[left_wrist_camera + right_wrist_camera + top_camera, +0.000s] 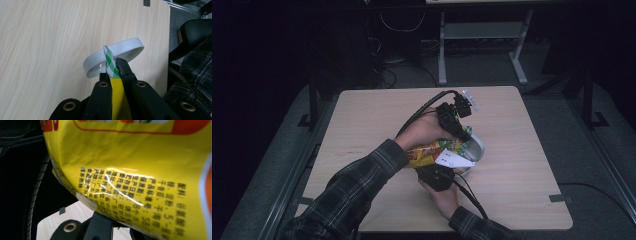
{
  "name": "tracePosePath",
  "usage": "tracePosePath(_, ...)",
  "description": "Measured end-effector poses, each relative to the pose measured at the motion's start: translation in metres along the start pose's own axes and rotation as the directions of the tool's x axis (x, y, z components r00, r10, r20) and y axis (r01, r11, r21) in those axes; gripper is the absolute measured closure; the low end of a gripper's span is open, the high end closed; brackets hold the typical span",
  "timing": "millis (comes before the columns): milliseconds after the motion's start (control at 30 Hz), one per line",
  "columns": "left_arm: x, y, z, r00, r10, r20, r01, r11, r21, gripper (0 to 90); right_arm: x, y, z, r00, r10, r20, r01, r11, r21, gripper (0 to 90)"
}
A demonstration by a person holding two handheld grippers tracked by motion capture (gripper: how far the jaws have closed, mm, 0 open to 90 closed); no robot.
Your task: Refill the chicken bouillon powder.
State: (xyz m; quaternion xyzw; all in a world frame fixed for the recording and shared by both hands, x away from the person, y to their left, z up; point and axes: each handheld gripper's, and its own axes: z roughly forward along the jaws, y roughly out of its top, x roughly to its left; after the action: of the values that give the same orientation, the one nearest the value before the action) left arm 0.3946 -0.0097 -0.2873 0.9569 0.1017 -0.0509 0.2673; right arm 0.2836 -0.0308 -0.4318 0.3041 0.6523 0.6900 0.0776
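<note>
A yellow and orange snack bag hangs tilted over the table, its green-checked top end at a white bowl. My left gripper reaches in from the far side and is shut on that top edge. In the left gripper view the jaws pinch the checked strip of the bag just above the bowl's rim. My right gripper, held from the near side, grips the bag's lower end. The printed back of the bag hides most of the right gripper in the right gripper view.
The wooden table has bare surface to the left, far side and right of the bowl. The left forearm in a plaid sleeve crosses the near left part. Cables trail from both grippers. A desk frame stands on the floor behind.
</note>
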Motion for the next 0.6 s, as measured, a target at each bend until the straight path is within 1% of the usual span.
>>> tracePosePath(333,0.0001,0.0002,-0.0005,1.0000,-0.001,-0.004,0.001,1.0000,0.001,89.4,-0.0003,0.0000,0.0002,1.0000,0.002,-0.001,-0.002,1.0000,-0.001,89.8)
tracePosePath(533,-0.0002,0.0013,-0.0030,1.0000,0.001,-0.006,-0.001,0.9999,-0.011,89.4,-0.0012,0.0014,-0.0002,1.0000,-0.001,-0.001,0.001,1.0000,-0.003,89.8)
tracePosePath(600,-0.0006,0.0019,-0.0040,1.0000,-0.004,-0.006,0.004,0.9996,-0.029,89.4,-0.0015,0.0018,-0.0005,1.0000,0.002,-0.001,-0.002,1.0000,-0.005,89.9)
